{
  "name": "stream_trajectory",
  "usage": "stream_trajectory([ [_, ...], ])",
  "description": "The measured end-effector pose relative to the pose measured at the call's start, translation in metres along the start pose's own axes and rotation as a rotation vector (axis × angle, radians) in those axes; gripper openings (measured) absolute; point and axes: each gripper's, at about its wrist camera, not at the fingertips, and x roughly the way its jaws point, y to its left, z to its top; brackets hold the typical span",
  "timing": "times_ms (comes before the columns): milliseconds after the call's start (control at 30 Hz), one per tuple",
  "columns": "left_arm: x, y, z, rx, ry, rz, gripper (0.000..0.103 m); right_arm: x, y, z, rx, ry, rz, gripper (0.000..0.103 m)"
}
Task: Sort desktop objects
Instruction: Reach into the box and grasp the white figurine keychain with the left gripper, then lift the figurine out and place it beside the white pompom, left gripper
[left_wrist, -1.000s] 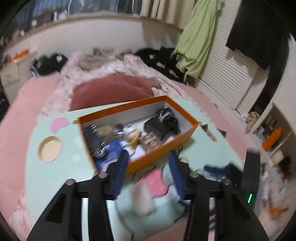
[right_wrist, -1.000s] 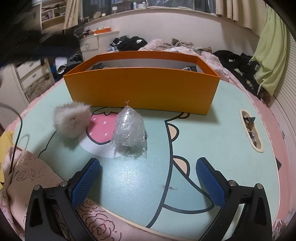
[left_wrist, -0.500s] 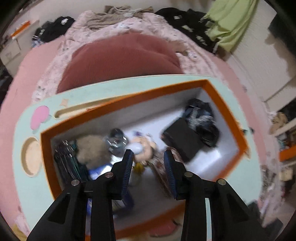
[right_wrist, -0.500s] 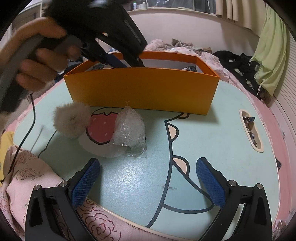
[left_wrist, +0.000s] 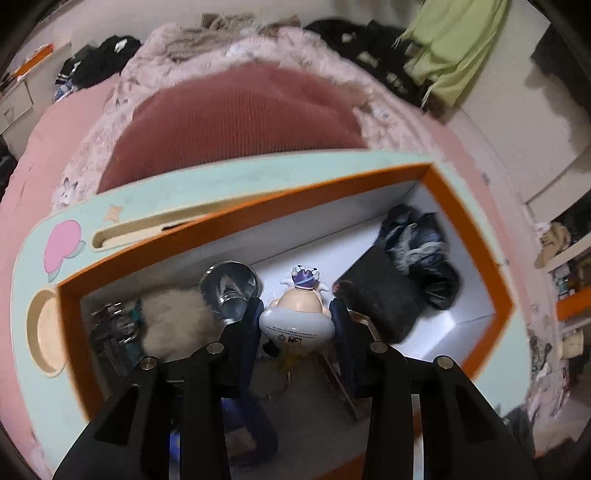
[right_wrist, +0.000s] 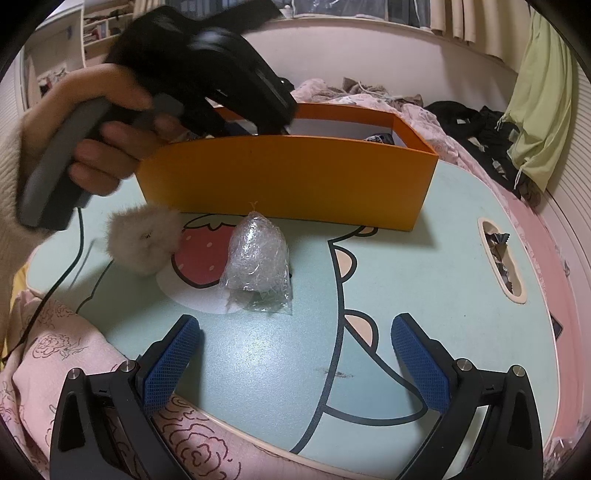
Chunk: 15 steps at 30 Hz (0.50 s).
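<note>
In the left wrist view, my left gripper (left_wrist: 296, 317) reaches down into the orange box (left_wrist: 240, 218). It is shut on a small figurine (left_wrist: 297, 314) with a white base, a pale body and a purple head; both blue pads press the base. In the right wrist view a hand (right_wrist: 99, 147) holds that gripper over the box's left end, its fingertips hidden behind the wall. My right gripper (right_wrist: 295, 354) stands open above the table's near edge, holding nothing. Ahead of it lie a clear bubble-wrap bag (right_wrist: 256, 258) and a grey fluffy ball (right_wrist: 144, 240).
The box also holds a second fluffy ball (left_wrist: 173, 321), a clear jar (left_wrist: 229, 284), a black pouch (left_wrist: 380, 299), a dark bundle (left_wrist: 421, 254) and metal tools (left_wrist: 110, 328). The mint table (right_wrist: 424, 266) has a slot with wrappers (right_wrist: 498, 254). A pink blanket (right_wrist: 74, 369) overlaps the front-left edge.
My left gripper moved from in front of the box to over it and down inside, and the figurine now sits between its pads. The right gripper kept still.
</note>
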Motion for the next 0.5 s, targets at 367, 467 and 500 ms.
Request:
stream_trajectory([
  [367,-0.088,-0.014,-0.088,0.067,-0.138,-0.236,0.038,0.0,-0.001,-0.002,0.0,-0.001,0.0,0.103],
  [467,-0.077,-0.016,-0.114,0.093,-0.103,-0.232,0.038,0.0,-0.002,-0.003,0.0,-0.002,0.0,0.103],
  [500,-0.071,-0.015,-0.119,0.097,-0.092,-0.224,0.038,0.0,-0.002,-0.003,0.0,-0.002,0.0,0.103],
])
